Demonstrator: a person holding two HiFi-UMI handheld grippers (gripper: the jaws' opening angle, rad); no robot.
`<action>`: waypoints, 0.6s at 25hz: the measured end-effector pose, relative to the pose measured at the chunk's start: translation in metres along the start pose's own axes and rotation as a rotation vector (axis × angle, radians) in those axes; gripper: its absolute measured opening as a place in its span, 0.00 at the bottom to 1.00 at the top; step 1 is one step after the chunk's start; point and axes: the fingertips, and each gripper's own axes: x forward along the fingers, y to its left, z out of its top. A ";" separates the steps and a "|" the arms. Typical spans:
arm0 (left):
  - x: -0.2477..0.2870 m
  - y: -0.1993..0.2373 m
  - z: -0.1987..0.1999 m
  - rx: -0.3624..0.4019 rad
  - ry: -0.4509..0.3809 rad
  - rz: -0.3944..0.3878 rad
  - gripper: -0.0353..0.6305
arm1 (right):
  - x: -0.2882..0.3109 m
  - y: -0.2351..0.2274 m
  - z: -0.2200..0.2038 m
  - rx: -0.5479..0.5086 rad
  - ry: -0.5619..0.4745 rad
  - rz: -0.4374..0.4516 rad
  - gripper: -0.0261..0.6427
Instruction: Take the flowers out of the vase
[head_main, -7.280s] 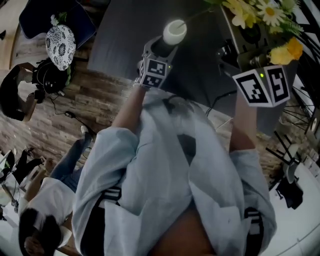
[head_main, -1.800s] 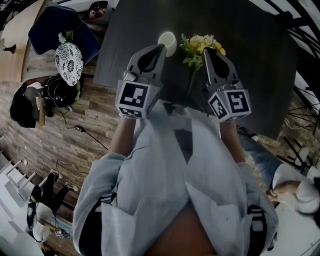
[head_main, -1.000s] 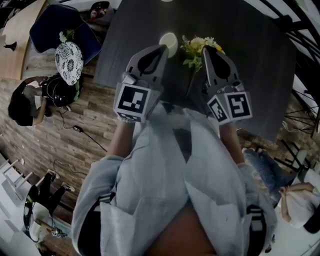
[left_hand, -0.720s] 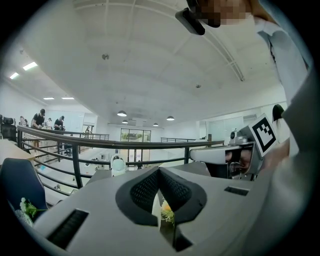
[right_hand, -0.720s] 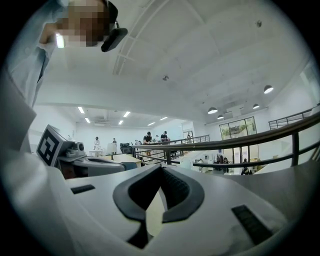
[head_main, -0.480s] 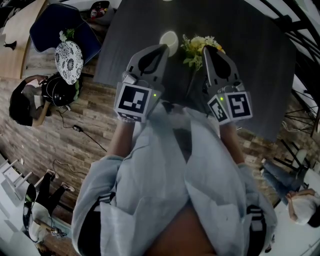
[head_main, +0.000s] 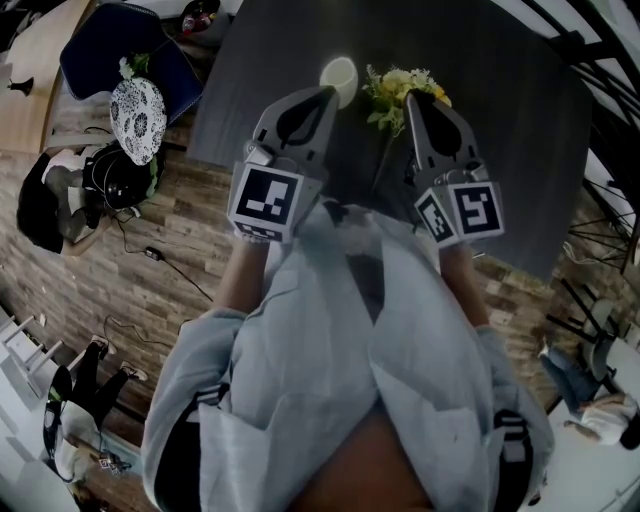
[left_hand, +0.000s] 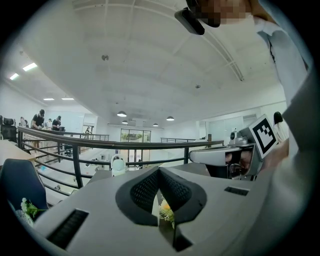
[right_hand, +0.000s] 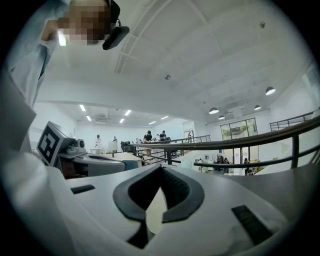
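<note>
Left gripper (head_main: 322, 92) and right gripper (head_main: 412, 98) both closed, empty; flowers (head_main: 400, 90) lie on the table (head_main: 500, 120) beside the vase (head_main: 338, 74)

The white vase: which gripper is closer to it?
Left. The left gripper has its tip just beside the vase. The right gripper is farther right, by the flowers.

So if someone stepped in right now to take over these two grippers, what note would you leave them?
Left gripper: shut, empty, held over the table's near side.
Right gripper: shut, empty, alongside it.
Vase: white, upright on the dark table, no flowers in it.
Flowers: yellow bunch lying on the table, right of the vase, stem pointing toward the person.
Done: flowers are out of the vase.
Left: apparently nothing.
</note>
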 end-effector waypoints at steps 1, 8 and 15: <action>0.000 -0.001 0.000 0.000 0.000 0.000 0.06 | 0.000 0.000 0.000 0.001 0.000 0.001 0.03; -0.003 -0.003 -0.002 -0.002 0.001 0.004 0.06 | -0.003 0.001 -0.001 0.000 0.002 0.005 0.03; -0.008 -0.006 -0.004 -0.007 0.004 0.006 0.06 | -0.007 0.003 -0.004 0.002 0.012 0.007 0.03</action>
